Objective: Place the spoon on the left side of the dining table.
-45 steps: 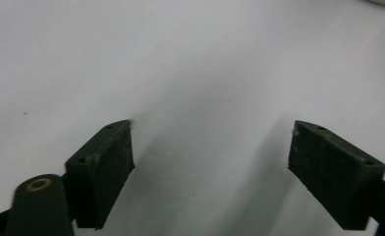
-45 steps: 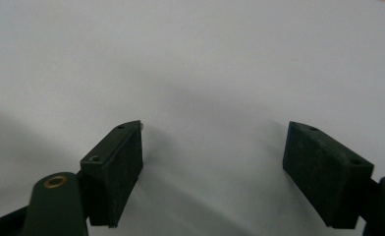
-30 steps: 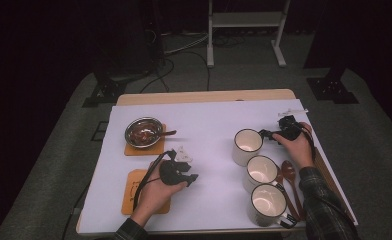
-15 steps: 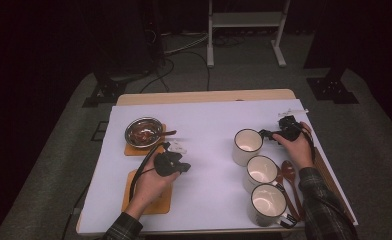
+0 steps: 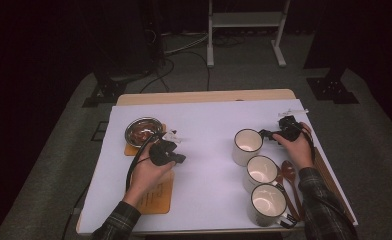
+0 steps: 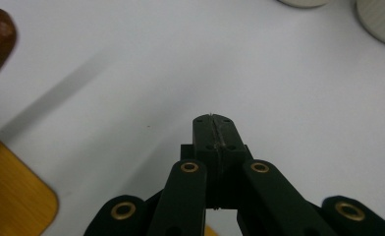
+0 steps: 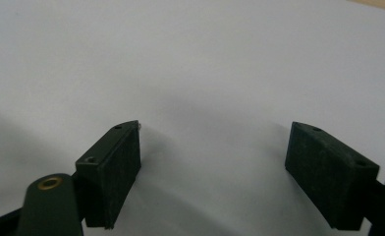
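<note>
Left claw: the left claw (image 5: 180,156) has its jaws pressed flat together with nothing between them. In the left gripper view it (image 6: 213,129) hangs over bare table (image 5: 209,120).
Right claw: the right claw (image 5: 265,134) has its jaws wide apart and empty. The right gripper view shows white tabletop in its gap (image 7: 212,147).
Risk, mug: the right claw sits just beside the far mug's (image 5: 247,146) rim. A closing bite that catches only the rim edge would likely tip the mug, or shove it into the middle mug (image 5: 262,171) close behind.
Risk, bowl: the left claw cannot take anything while its jaws are together. A swing with them closed, or a drag of its cable, could probably knock the bowl (image 5: 143,131) off its mat.
Risk, sleeve: the right forearm lies near the spoons (image 5: 288,172) and the near mug (image 5: 268,204), so a careless pull back might sweep them.
Far mug vs right claw: it stands just left of the tips, seemingly not touching, and not between the jaws.
Bowl vs left claw: it is near, up and to the left of the claw, and apart from it.
Coaster: the empty coaster (image 5: 156,192) lies under the left wrist, behind the claw.
</note>
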{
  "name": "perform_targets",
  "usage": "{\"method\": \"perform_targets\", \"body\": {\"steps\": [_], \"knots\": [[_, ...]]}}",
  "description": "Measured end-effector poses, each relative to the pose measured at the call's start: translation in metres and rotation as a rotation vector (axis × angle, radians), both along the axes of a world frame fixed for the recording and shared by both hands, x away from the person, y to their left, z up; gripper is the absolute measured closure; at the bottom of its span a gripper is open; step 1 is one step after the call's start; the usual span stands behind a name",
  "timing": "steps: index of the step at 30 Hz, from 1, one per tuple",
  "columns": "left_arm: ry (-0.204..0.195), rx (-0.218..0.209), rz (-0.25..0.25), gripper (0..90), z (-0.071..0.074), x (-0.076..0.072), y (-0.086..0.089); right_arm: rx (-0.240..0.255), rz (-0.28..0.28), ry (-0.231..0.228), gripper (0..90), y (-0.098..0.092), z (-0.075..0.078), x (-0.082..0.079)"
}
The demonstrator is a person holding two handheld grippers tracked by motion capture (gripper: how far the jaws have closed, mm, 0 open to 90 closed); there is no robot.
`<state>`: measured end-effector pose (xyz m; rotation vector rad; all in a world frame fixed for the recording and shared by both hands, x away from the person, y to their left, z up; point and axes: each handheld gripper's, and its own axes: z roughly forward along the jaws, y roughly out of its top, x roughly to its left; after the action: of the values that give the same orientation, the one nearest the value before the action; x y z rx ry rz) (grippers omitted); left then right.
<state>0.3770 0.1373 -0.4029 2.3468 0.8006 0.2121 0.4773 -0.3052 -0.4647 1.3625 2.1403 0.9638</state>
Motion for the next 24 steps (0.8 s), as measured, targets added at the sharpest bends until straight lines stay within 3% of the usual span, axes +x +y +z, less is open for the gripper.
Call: {"method": "perform_targets", "body": {"steps": [24], "knots": [[-0.015,-0.026,0.089,90.0,0.009,0.05,0.018,0.001,0.0,0.0,19.4,0.0,0.0,0.0]]}}
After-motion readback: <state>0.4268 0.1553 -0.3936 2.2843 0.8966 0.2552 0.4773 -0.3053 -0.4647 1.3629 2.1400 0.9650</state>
